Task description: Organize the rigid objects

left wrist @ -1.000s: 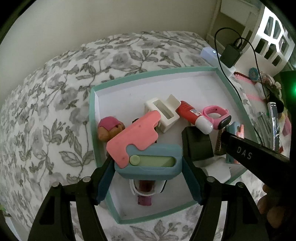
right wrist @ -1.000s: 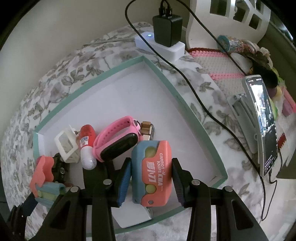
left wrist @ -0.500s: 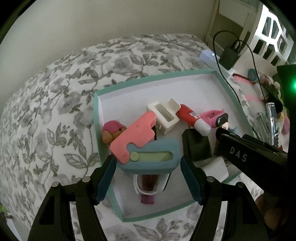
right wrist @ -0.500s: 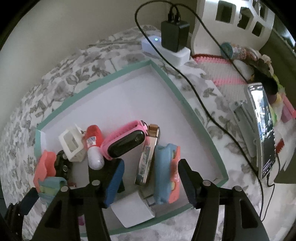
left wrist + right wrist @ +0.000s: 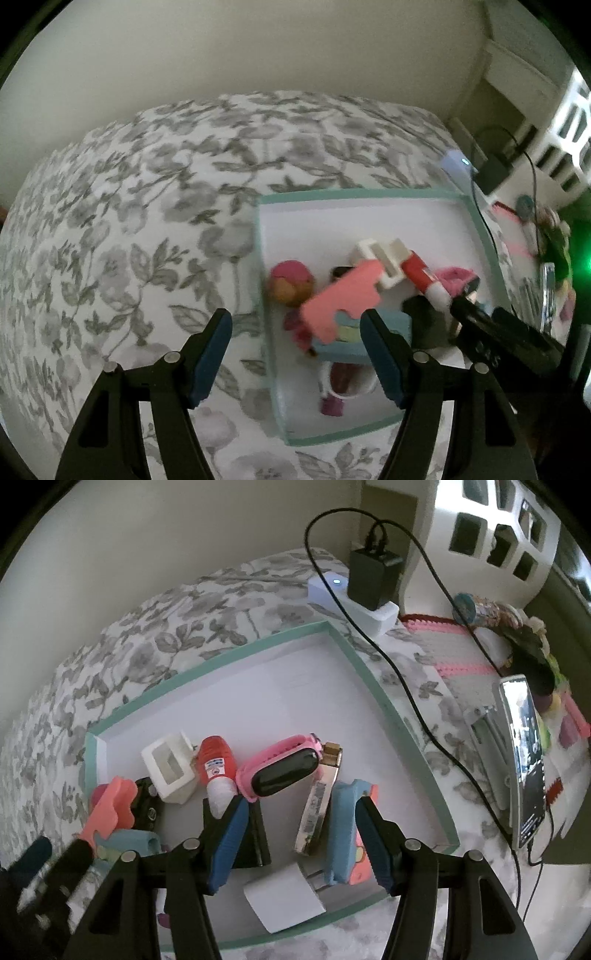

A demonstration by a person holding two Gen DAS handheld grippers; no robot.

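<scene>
Both grippers hang over the flowered bed (image 5: 147, 206), where the teal-rimmed tray (image 5: 373, 679) lies toward the bed's right edge, beside the white power strip (image 5: 380, 616).

Left gripper (image 5: 295, 354): jaws wide apart and empty, one finger over bare bedspread outside the tray's left rim, the other over the tray. The blue-and-pink carrot knife (image 5: 343, 306) lies free in the tray's near-left part, just ahead of that finger, on top of a clutter of small items.

Right gripper (image 5: 299, 845): jaws spread about halfway, pressing on nothing. The second carrot knife (image 5: 343, 834), blue with a pink face, stands on edge inside the tray near its front rim, just inside the right finger; I cannot tell whether they touch.

Across the tray's middle sit a white holder (image 5: 170, 768), a red glue stick (image 5: 216, 771), a pink smartwatch (image 5: 280, 771) and a lighter (image 5: 319, 801) lying side by side. A white charger (image 5: 284, 897) rests at the front rim.

A phone (image 5: 524, 760) stands propped beyond the bed's right edge.
</scene>
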